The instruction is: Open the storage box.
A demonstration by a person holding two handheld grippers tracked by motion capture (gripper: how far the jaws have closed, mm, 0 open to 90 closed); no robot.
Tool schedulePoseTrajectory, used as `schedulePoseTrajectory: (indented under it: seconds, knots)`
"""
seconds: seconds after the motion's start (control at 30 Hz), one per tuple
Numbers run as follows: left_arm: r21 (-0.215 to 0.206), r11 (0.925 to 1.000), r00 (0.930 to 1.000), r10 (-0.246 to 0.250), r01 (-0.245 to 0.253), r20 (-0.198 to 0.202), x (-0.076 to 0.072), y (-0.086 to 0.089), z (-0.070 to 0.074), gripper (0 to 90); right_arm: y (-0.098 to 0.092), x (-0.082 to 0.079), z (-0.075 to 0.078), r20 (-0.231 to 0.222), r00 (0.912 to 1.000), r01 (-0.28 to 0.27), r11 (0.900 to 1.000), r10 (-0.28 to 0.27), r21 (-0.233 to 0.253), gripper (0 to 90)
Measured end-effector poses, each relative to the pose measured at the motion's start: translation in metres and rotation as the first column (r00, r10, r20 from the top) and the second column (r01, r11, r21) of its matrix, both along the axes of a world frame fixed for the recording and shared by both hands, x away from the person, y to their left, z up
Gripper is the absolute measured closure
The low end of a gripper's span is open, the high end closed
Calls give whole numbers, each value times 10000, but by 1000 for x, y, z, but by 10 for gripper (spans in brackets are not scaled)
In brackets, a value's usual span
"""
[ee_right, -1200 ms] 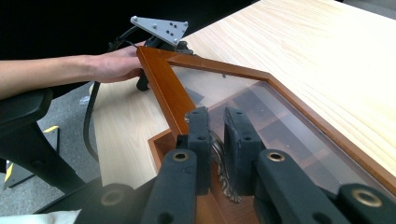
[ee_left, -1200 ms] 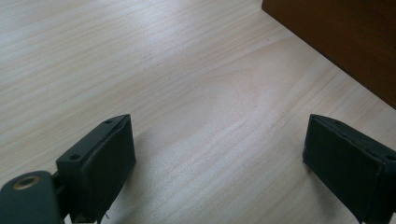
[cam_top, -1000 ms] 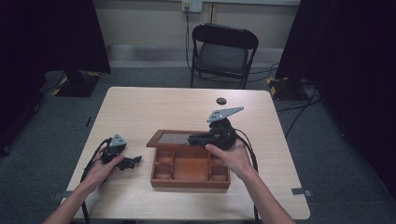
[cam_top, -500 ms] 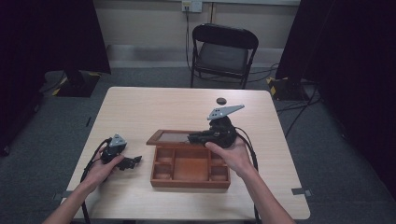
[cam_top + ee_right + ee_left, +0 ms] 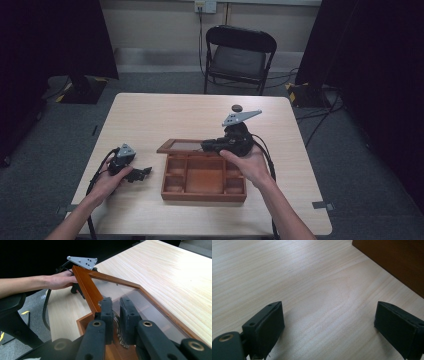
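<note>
1. the wooden box (image 5: 204, 177) sits at the table's (image 5: 165, 117) near middle, long axis running left to right, its compartments open upward.
2. its glass-paned lid (image 5: 182, 146) lies swung back behind it, its frame smooth red-brown wood.
3. the left gripper (image 5: 142, 173) rests low on pale wood grain just left of the box, jaws spread wide around nothing.
4. the right gripper (image 5: 116, 315), hand behind it, points left over the box's far edge, jaws narrowed onto a small ornate metal latch (image 5: 117, 326).
5. farther off, a small dark disc (image 5: 236, 107) lies on the table.
6. a black folding chair (image 5: 237, 55) stands beyond.
</note>
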State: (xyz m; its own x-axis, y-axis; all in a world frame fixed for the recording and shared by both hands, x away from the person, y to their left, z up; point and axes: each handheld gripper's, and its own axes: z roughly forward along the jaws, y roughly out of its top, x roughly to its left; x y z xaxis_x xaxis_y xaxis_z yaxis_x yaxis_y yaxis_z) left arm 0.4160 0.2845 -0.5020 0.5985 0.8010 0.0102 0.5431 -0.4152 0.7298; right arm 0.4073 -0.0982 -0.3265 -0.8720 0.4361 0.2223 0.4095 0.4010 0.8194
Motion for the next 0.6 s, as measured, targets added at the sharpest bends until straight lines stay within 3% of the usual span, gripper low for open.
schedulePoseTrajectory:
  seconds: [0.6]
  knots:
    - [1, 10000, 10000, -2, 2, 4, 0, 0, 0, 85, 1, 5, 6, 100, 9999, 102, 9999, -101, -31, 822]
